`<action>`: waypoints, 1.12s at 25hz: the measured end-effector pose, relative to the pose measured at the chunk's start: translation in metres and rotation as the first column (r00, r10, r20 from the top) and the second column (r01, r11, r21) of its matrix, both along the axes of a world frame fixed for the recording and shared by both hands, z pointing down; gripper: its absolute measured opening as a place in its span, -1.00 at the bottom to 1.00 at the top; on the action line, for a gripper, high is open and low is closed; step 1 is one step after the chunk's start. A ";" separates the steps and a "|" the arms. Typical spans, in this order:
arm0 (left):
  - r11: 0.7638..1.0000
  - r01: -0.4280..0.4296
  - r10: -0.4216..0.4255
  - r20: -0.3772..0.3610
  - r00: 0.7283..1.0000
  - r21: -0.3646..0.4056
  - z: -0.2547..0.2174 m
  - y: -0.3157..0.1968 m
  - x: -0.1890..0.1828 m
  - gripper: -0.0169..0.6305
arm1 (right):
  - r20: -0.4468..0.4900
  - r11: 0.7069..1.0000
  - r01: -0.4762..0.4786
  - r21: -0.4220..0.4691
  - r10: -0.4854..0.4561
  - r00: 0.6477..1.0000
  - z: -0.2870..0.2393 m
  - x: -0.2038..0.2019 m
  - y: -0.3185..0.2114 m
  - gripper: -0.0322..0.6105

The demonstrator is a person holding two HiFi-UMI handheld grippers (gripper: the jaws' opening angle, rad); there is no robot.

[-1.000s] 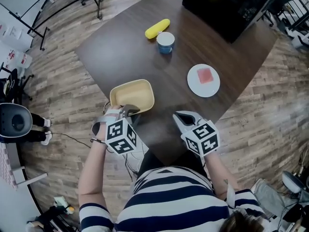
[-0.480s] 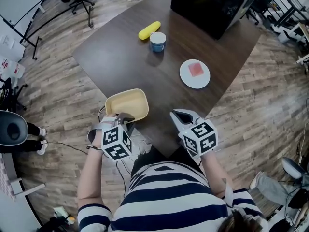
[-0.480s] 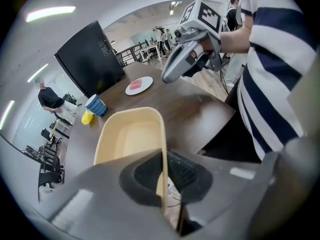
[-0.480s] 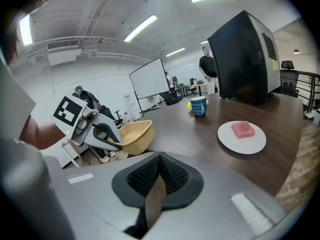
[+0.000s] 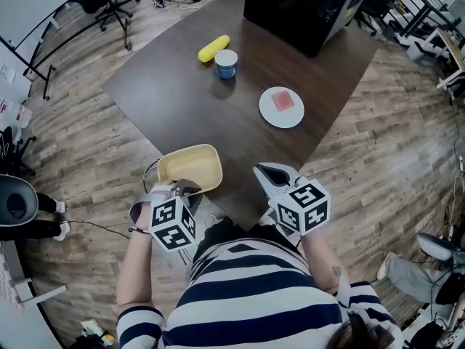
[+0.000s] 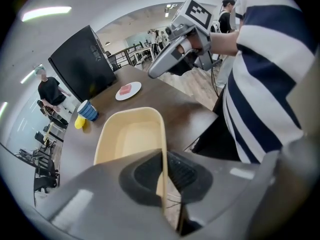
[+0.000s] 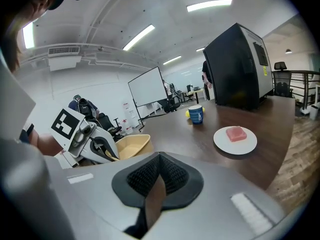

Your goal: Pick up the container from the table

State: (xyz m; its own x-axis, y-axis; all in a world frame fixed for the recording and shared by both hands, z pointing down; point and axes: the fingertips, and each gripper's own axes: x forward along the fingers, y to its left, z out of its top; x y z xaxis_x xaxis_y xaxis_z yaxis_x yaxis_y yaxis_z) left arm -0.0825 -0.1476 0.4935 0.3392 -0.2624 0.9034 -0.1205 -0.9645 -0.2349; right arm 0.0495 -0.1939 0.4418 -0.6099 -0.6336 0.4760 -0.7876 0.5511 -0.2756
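Grippers are hovering nearest, just ahead of the striped shirt (image 5: 247,297). The left gripper (image 5: 186,188) is clamping the near rim wall of the yellow container (image 5: 190,168), with the wall pinched between its pads. The right gripper (image 5: 264,171) is hanging beside it, apart, jaws pressed together on nothing. The container is sitting at the dark table's (image 5: 182,93) near left edge, its near end poking past it; whether its base is touching wood, cannot tell. Beyond, well apart, a white plate (image 5: 270,113) is carrying a pink block (image 5: 282,101). Farther off, a blue cup (image 5: 226,64) is standing just beside a yellow oblong item (image 5: 213,48). A large black box (image 5: 305,6) is occupying the far corner.
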 end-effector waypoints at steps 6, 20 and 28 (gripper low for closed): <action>1.000 0.012 -0.012 -0.019 1.000 -0.003 -0.001 0.010 -0.001 -0.95 | 0.009 1.000 -0.016 0.017 0.016 1.000 -0.008 0.000 0.006 -0.92; 1.000 -0.014 0.014 -0.018 1.000 -0.001 -0.005 0.009 0.003 -0.95 | -0.003 1.000 -0.017 0.024 0.017 1.000 -0.013 -0.002 0.003 -0.92; 1.000 -0.018 0.018 -0.013 1.000 -0.021 0.001 0.007 0.003 -0.95 | 0.007 0.999 -0.031 0.012 0.031 1.000 -0.009 0.003 0.000 -0.92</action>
State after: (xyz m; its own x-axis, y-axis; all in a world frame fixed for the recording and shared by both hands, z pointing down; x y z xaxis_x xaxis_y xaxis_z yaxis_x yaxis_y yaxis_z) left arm -0.0790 -0.1405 0.4947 0.3551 -0.2368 0.9043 -0.1061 -0.9713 -0.2127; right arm 0.0524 -0.1942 0.4329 -0.5930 -0.6578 0.4645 -0.8026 0.5297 -0.2743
